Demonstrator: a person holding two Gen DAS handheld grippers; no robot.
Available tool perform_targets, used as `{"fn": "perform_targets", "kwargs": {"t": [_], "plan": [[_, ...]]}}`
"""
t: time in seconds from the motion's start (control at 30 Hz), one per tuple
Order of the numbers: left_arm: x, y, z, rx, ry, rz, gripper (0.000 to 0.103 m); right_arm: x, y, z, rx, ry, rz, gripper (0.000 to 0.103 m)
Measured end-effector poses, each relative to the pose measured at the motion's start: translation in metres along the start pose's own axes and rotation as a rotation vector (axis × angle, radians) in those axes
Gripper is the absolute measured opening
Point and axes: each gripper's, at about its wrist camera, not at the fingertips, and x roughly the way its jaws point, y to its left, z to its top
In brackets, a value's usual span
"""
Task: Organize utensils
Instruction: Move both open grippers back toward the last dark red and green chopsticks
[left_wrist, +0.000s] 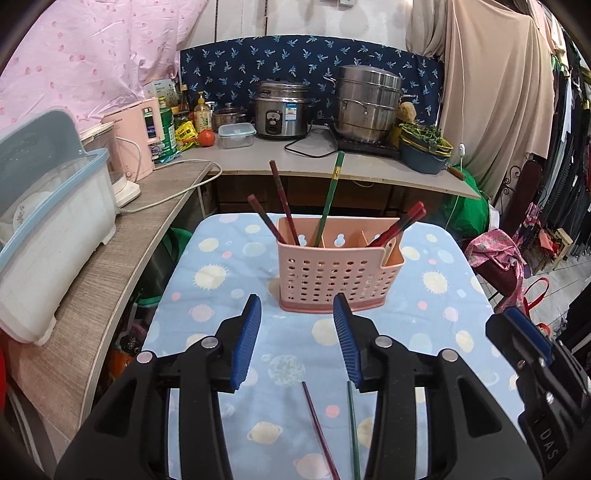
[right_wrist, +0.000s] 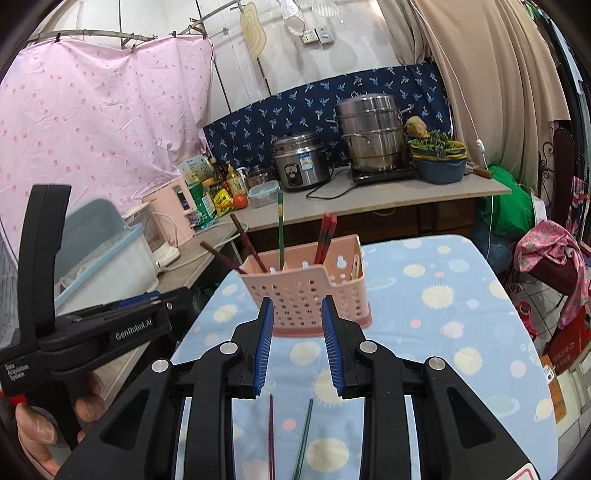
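Note:
A pink perforated utensil holder (left_wrist: 338, 271) stands on the blue patterned table and also shows in the right wrist view (right_wrist: 310, 291). It holds dark red chopsticks (left_wrist: 282, 206), a green chopstick (left_wrist: 330, 192) and a red pair (left_wrist: 400, 223). A dark red chopstick (left_wrist: 319, 432) and a green chopstick (left_wrist: 352, 432) lie loose on the cloth below my left gripper (left_wrist: 297, 306), which is open and empty. My right gripper (right_wrist: 297, 308) is open and empty, above the same loose red chopstick (right_wrist: 271, 435) and green chopstick (right_wrist: 303, 439).
A wooden side counter (left_wrist: 110, 258) with a white storage bin (left_wrist: 48, 236) runs along the left. The back counter (left_wrist: 314, 162) carries a rice cooker (left_wrist: 282, 110), a steel steamer pot (left_wrist: 365, 105), bottles and a basin. Clothes and bags crowd the right.

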Motion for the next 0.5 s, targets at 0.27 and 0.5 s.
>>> {"fn": "perform_targets", "kwargs": {"t": [0.27,0.5], "plan": [[-0.003,-0.001,-0.029,0.004,0.028,0.025,0.039,-0.004,0.001,-0.032,-0.008,0.066,0.001,0.027],[0.001,0.002,-0.054,0.009,0.065,0.053,0.039,-0.002,0.000,-0.060,-0.007,0.132,-0.005,0.027]]}}
